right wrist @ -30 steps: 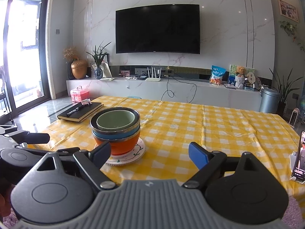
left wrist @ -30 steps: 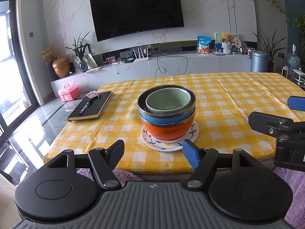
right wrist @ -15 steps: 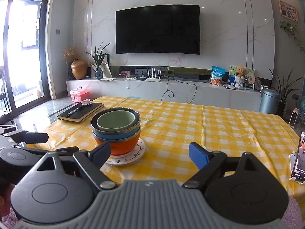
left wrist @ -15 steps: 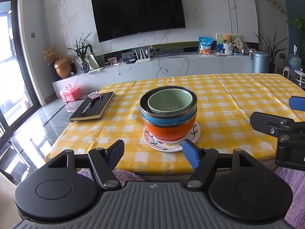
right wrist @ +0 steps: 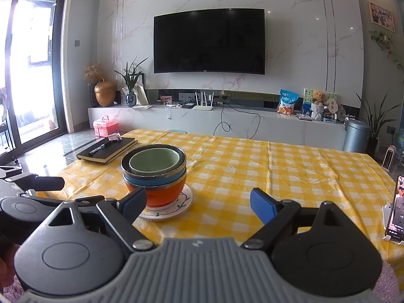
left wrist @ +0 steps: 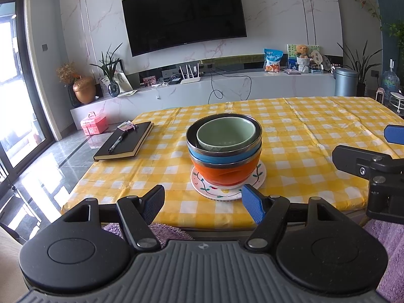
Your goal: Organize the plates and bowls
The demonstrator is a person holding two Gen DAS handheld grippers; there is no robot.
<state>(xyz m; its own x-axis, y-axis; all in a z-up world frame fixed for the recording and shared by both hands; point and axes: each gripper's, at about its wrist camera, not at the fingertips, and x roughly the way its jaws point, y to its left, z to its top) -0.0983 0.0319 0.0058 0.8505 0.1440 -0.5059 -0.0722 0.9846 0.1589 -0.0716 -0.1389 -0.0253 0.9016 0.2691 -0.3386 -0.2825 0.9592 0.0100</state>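
A stack of bowls stands on a white floral plate (left wrist: pixel 260 176) near the table's front edge: a green bowl (left wrist: pixel 224 136) nested in a blue bowl (left wrist: pixel 222 157), on an orange bowl (left wrist: pixel 224 174). The stack also shows in the right wrist view, with the green bowl (right wrist: pixel 154 162) on top and the plate (right wrist: pixel 176 205) beneath. My left gripper (left wrist: pixel 203 203) is open and empty, just short of the plate. My right gripper (right wrist: pixel 198 203) is open and empty, to the right of the stack.
A black notebook with a pen (left wrist: pixel 125 141) lies at the table's left. The yellow checked tablecloth (left wrist: pixel 315 131) covers the table. A phone on a stand (right wrist: pixel 396 213) is at the right edge. A purple rug (left wrist: pixel 388 232) lies below the front edge.
Both grippers have stayed open and almost still; the left view has drifted very slightly, the bowls shifting a little to the right in it.
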